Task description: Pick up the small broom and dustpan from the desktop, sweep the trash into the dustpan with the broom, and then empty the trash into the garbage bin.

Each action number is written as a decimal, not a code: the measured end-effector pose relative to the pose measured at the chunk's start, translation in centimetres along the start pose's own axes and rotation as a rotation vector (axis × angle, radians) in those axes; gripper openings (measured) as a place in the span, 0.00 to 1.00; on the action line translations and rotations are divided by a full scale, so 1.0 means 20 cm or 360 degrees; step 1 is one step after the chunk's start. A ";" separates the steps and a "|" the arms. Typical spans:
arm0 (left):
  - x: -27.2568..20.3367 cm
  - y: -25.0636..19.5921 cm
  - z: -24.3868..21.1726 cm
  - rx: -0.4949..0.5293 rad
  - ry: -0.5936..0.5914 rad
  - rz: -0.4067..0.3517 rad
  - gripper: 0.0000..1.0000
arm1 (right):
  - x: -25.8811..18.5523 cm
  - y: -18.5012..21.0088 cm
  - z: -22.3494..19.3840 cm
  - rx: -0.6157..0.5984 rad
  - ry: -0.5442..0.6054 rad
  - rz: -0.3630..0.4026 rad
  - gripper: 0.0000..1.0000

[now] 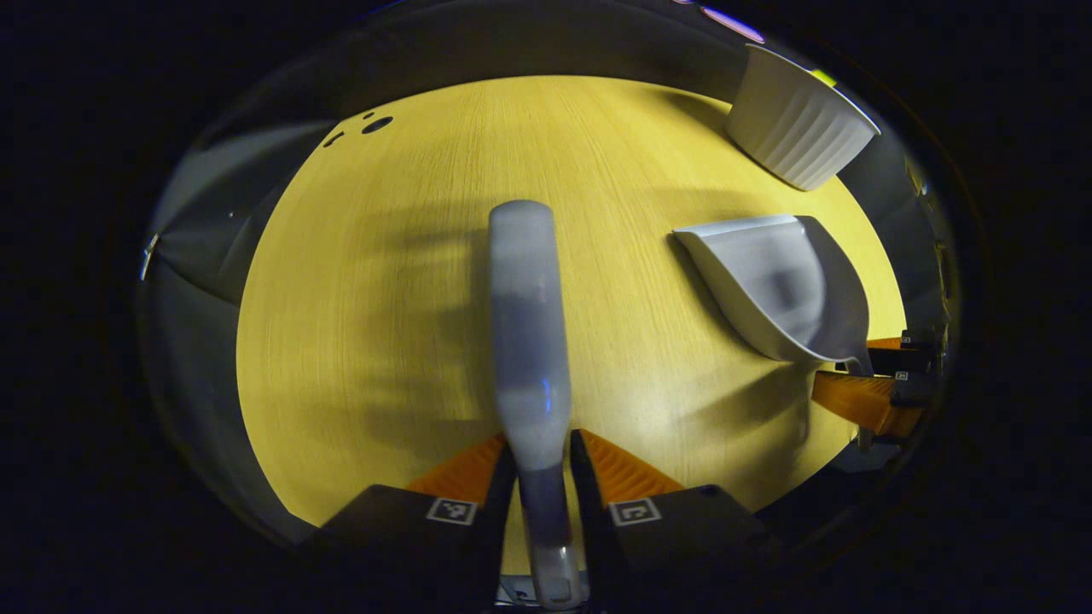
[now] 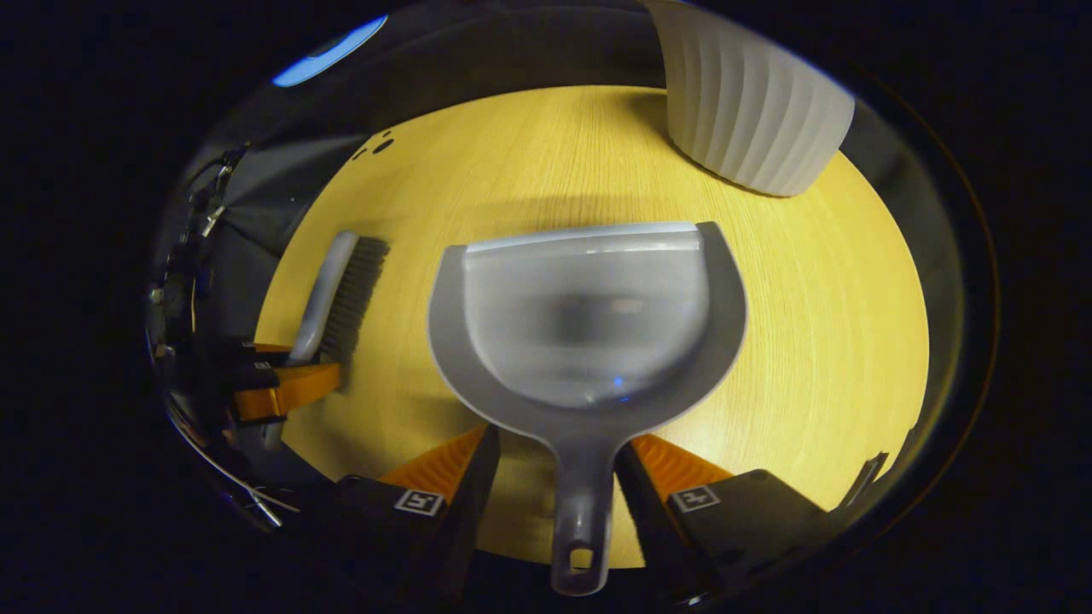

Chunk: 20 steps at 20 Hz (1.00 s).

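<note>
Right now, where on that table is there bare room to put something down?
Bare wood lies left of the brush, out to the table's edge, and ahead of it toward the far rim. It is crowded on the right, where the dustpan and the white bin sit close together.

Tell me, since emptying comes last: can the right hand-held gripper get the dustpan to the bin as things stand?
Probably yes. The right hand-held gripper has the dustpan by its handle, and bare tabletop lies between it and the ribbed white bin.
</note>
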State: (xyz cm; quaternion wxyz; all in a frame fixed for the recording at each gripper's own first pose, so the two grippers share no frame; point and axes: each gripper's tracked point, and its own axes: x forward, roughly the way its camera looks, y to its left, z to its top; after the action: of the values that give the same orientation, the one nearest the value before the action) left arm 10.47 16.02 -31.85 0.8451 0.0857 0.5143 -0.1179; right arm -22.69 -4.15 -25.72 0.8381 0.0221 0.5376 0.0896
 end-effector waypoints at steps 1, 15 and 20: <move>-0.03 0.00 0.00 -0.0009 -0.0021 0.0003 0.57 | -0.03 0.01 0.01 0.0022 -0.0012 0.0011 0.88; -0.83 -0.09 0.19 -0.0404 -0.0950 -0.0075 0.92 | -0.87 -0.04 0.52 -0.0289 -0.0799 -0.0012 0.99; -1.25 -0.06 0.39 -0.0256 -0.1461 0.0145 0.96 | -1.21 -0.15 0.72 -0.0359 -0.1224 -0.0082 0.99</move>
State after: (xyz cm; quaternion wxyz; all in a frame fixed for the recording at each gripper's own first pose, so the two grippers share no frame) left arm 5.64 15.67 -6.10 0.9935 -0.0187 0.0904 -0.0663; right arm -19.12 -10.36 1.66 0.9773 -0.0516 0.1720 0.1123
